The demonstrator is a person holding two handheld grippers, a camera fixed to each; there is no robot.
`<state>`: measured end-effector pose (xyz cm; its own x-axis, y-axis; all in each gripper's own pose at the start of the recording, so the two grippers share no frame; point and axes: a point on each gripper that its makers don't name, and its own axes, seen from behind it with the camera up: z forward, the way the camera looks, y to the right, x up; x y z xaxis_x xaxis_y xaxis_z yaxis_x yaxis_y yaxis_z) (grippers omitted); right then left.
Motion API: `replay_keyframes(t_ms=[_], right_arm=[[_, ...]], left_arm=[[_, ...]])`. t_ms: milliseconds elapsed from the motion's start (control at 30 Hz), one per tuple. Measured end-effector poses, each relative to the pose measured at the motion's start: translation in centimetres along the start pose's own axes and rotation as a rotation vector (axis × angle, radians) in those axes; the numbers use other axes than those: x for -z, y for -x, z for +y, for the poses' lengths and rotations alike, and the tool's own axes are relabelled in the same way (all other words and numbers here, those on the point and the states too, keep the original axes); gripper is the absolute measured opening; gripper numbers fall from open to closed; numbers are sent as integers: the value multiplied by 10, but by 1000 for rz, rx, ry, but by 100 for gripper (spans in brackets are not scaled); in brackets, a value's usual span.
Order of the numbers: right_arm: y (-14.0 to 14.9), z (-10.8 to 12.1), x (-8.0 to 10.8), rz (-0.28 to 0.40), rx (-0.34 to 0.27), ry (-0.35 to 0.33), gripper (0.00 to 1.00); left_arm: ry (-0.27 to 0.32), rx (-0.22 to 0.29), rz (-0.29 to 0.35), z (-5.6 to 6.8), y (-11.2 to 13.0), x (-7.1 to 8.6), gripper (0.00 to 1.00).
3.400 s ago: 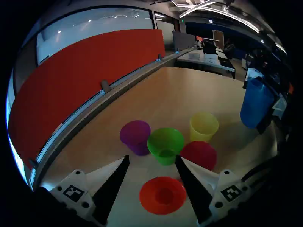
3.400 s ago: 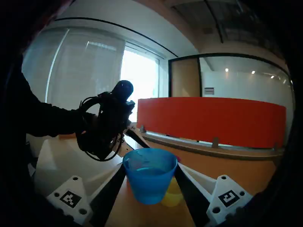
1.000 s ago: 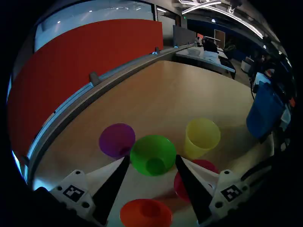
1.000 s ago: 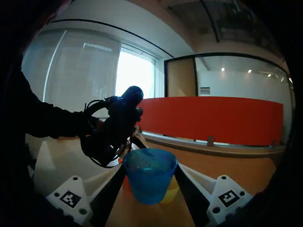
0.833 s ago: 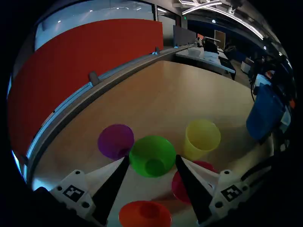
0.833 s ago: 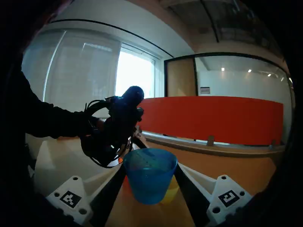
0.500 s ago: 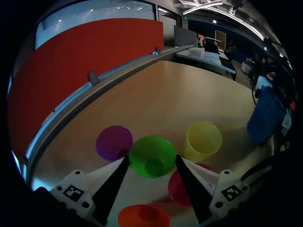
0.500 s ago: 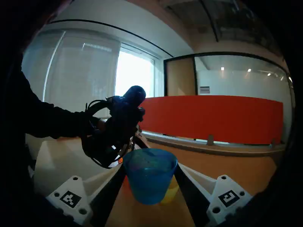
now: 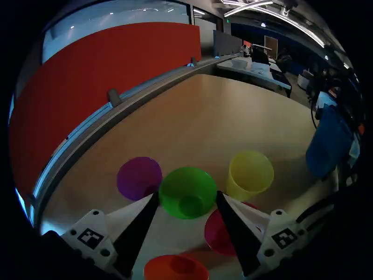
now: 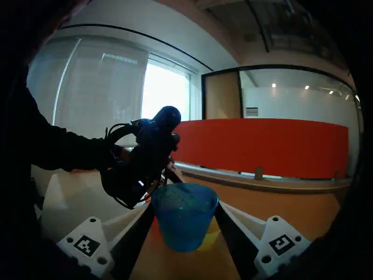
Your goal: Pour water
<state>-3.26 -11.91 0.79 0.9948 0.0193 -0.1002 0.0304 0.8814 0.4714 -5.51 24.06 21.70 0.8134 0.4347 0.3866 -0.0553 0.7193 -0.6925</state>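
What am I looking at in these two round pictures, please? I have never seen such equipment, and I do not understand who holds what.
No robot here: a person holds a two-finger gripper tool in each hand, and a wide-angle camera rides on each tool. The left gripper view looks along the left gripper, which is open, its fingers on either side of a green plastic cup. Around it on the light wooden table stand a purple plastic cup, a yellow plastic cup, a dark red plastic cup and an orange plastic cup. The right gripper view looks along the right gripper, shut on a translucent blue plastic cup that seems to hold water.
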Motion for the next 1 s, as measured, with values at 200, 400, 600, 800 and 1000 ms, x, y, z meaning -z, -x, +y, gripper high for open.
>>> replay_keyframes(t_ms=[200, 400, 600, 800, 1000], right_arm=[[0, 1, 1, 2, -2, 3, 90], [0, 1, 2, 3, -3, 4, 90], [0, 2, 2, 5, -3, 4, 90], [-2, 2, 2, 6, -2, 6, 90], [-2, 0, 1, 5, -2, 5, 90]], left_arm=[[0, 4, 7, 1, -2, 0, 89], [3, 17, 19, 2, -3, 3, 89], [6, 14, 22, 3, -3, 4, 88], [11, 10, 19, 5, -1, 4, 88], [4, -17, 11, 6, 0, 2, 88]])
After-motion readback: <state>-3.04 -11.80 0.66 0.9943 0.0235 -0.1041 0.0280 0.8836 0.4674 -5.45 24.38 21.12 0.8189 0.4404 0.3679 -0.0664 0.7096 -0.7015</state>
